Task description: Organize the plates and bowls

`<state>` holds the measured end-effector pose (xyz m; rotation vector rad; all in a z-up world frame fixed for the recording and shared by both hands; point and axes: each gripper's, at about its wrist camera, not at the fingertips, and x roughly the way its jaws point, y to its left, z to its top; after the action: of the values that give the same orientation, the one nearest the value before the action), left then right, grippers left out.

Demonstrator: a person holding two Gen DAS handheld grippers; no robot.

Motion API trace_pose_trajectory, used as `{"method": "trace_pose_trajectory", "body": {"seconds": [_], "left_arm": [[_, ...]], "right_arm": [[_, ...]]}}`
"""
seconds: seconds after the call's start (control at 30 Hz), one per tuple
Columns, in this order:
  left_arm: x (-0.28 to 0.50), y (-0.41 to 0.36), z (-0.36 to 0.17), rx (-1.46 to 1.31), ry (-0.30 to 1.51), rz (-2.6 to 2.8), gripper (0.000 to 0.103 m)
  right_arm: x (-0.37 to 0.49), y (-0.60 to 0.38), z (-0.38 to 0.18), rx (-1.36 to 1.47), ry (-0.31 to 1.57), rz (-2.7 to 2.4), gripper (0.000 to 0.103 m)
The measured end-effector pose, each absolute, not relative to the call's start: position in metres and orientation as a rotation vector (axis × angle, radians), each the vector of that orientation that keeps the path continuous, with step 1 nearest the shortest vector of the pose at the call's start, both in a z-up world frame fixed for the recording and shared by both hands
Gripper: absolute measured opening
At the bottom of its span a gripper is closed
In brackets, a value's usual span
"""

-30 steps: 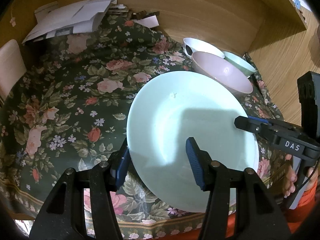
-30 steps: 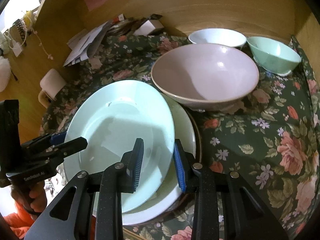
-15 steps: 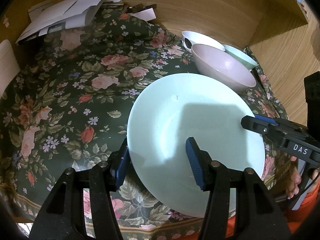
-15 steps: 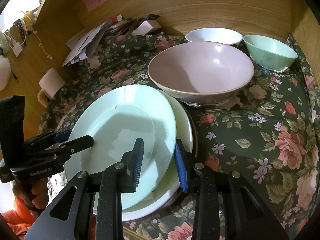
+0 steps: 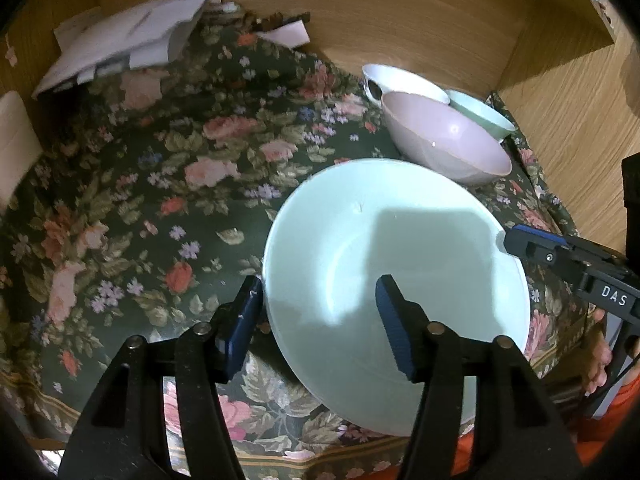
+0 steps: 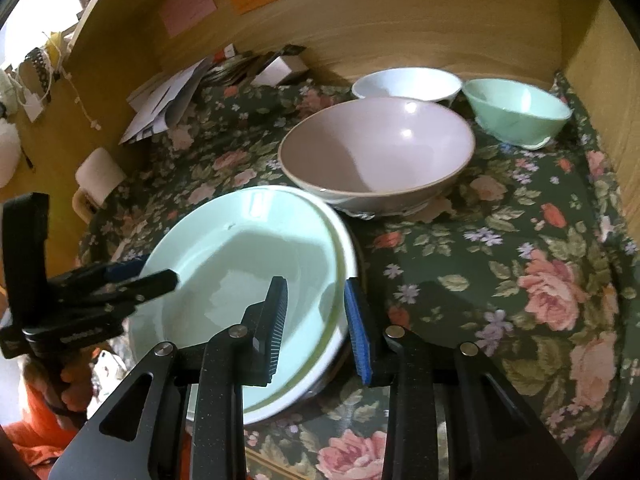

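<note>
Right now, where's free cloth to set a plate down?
Widest bare cloth: left of the mint plate, below the papers. Another patch right of the plate stack, in front of the pink bowl. Crowded: back right, three bowls clustered.

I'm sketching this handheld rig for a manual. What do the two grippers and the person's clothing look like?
Both grippers, left and right, are black plastic with silver pivot screws and ribbed blue pads. The right gripper reads "DAS" in white. The sleeve is orange-red.

— What's under the mint plate (image 6: 240, 264)?
— A white plate (image 6: 344, 280), only its rim peeking out; something darker beneath, can't tell.
— And the papers (image 5: 132, 44) at the back?
— Blurred. The white bowl (image 5: 400, 80) is half hidden behind the pink bowl (image 5: 444, 140).
</note>
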<state>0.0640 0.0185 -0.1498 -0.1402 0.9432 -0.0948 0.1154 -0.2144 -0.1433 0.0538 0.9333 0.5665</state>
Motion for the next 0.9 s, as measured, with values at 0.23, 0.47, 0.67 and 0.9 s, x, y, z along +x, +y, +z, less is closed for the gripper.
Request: {"method": "trace_pose_trajectory", "body": {"seconds": [0.23,0.47,0.67,0.9], "left_arm": [[0.068,0.018,-0.13,-0.1,0.889,-0.087,0.067],[0.09,0.014,-0.109,-0.071,0.849,-0.088,0.073],[0.111,0.003,-0.091,-0.026,0.791,-0.108,0.077],[0.148,-0.011,-0.09,0.01,0.803,-0.141,0.078]], "right_arm": [[0.123,-0.22,-0.137,0.059,0.911,0.543,0.028],[0.133,-0.228,-0.12,0.064,0.853,0.514,0.042],[0.149,-0.238,-0.106,0.065,0.807,0.467,0.046],[0.171,-0.244,-0.101,0.06,0.789,0.436,0.046]]}}
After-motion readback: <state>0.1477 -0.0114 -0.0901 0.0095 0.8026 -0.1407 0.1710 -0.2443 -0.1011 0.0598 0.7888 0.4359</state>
